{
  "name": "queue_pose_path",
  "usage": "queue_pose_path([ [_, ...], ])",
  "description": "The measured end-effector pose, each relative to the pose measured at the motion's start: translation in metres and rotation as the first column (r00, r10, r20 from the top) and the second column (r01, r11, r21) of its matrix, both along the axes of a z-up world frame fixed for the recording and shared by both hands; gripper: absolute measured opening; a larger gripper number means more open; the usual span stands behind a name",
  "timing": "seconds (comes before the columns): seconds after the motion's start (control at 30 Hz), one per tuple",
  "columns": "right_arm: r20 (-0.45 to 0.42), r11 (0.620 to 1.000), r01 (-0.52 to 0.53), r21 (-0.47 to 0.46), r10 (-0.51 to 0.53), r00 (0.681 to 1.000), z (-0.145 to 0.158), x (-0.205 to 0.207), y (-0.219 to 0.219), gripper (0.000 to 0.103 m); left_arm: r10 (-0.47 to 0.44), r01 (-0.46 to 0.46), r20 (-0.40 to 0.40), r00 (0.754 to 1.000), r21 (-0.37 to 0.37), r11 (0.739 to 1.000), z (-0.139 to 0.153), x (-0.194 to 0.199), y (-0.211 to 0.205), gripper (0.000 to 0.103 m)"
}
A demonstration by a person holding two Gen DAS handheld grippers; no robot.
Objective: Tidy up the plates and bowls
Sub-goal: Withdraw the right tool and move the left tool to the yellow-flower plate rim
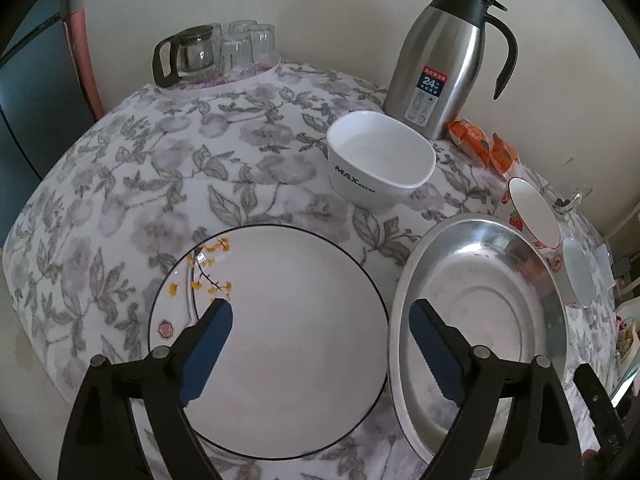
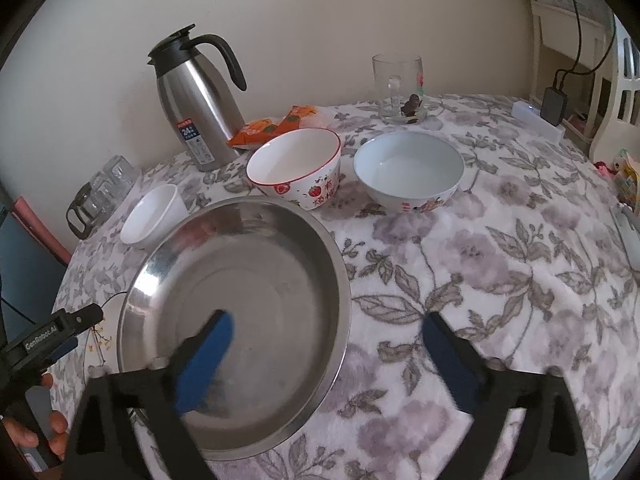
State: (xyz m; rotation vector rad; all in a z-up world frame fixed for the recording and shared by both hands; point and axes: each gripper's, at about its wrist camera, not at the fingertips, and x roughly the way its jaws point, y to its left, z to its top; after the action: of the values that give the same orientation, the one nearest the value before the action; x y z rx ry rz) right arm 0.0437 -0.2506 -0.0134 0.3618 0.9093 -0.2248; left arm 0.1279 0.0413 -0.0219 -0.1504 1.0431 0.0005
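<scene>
From my remote station I read the left hand-held gripper [image 1: 322, 322] as released, jaws spread wide and grasping nothing: one pad hangs over the white plate [image 1: 280, 320] with the black rim and yellow flower print, the other over the steel basin [image 1: 480, 300]. The plate lies flat on the floral-clothed surface [image 1: 160, 168], and its rim meets the basin's rim at 3 o'clock of the plate. The right hand-held gripper [image 2: 328, 334] is likewise released and empty; its left pad hangs over the basin interior, its right pad over bare cloth at 3 o'clock of the basin. In the right wrist view, a white square bowl [image 2: 154, 216] sits at 10 o'clock of the basin, a red-rimmed strawberry bowl [image 2: 296, 168] at 12 o'clock with its base just beside the basin's rim, and a pale bowl [image 2: 408, 172] at 1 o'clock. A steel thermos jug [image 2: 196, 100] stands near the wall at 11 o'clock, with orange snack packets [image 2: 276, 126] beside it. A glass mug [image 2: 398, 88] stands behind the pale bowl. The person's hand [image 2: 36, 428] on the left gripper's grip shows at 8 o'clock.
</scene>
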Motion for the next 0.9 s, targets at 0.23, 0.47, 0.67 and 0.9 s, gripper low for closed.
queue_pose_path([
  [0.23,0.027,1.000,0.012,-0.004,-0.012,1.000,0.006,-0.003,0.002,0.103,0.028,-0.026,0.047,0.999,-0.038,0.999,0.006,-0.002,0.009,0.097],
  [0.47,0.098,1.000,0.005,0.003,-0.005,0.995,0.020,-0.007,0.014,0.103,0.090,-0.079,0.141,0.986,-0.085,0.993,0.023,-0.008,0.031,0.101],
  [0.67,0.140,0.999,-0.041,-0.007,0.042,0.989,0.033,-0.006,0.039,0.103,0.131,-0.117,0.175,0.976,-0.087,0.989,0.038,-0.013,0.055,0.101],
  [0.9,0.240,0.990,-0.134,0.030,0.123,0.963,0.050,-0.004,0.076,0.103,0.241,-0.246,0.188,0.952,0.001,0.969,0.050,-0.022,0.091,0.101],
])
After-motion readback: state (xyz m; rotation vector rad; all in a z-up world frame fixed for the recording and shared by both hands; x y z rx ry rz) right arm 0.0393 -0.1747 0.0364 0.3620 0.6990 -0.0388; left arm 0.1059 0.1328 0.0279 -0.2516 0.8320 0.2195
